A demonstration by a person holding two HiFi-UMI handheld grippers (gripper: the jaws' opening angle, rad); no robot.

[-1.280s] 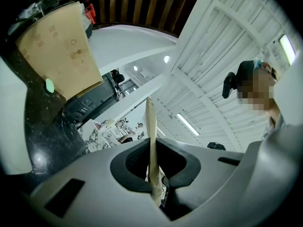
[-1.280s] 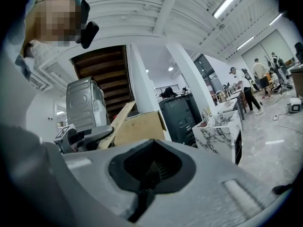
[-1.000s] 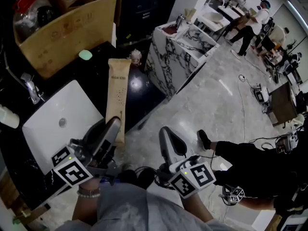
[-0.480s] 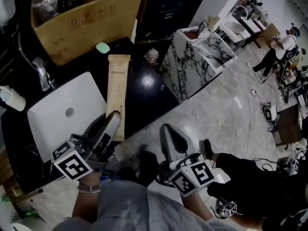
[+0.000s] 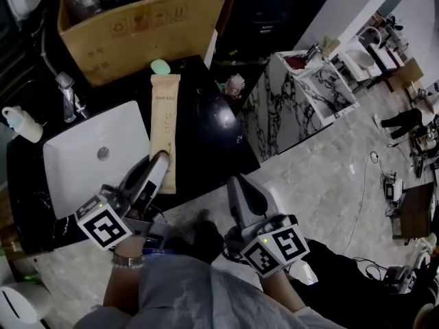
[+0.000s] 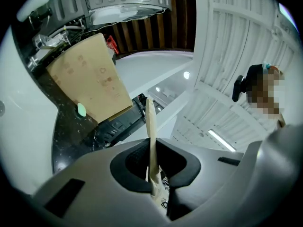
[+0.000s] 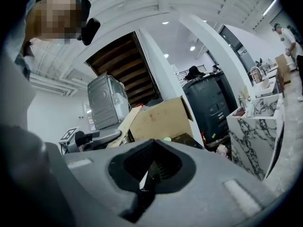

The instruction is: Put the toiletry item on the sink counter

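Jaws nearly closed, our left gripper [image 5: 160,160] [image 6: 152,161] pinches the near end of the long beige toiletry packet [image 5: 164,118] [image 6: 150,124], which runs straight ahead of its tips over the glossy black counter [image 5: 209,139] (whether it touches the top, we cannot tell). Just left of that gripper lies the white sink basin [image 5: 79,166] with its faucet [image 5: 68,96]. Beyond the packet's far end sit a green soap [image 5: 160,66] and a cardboard box [image 5: 147,26]. Our right gripper [image 5: 240,185] [image 7: 149,172], jaws together and empty, hangs off the counter's edge over pale marbled floor [image 5: 322,184]. A marble-patterned unit [image 5: 309,98] stands ahead of it.
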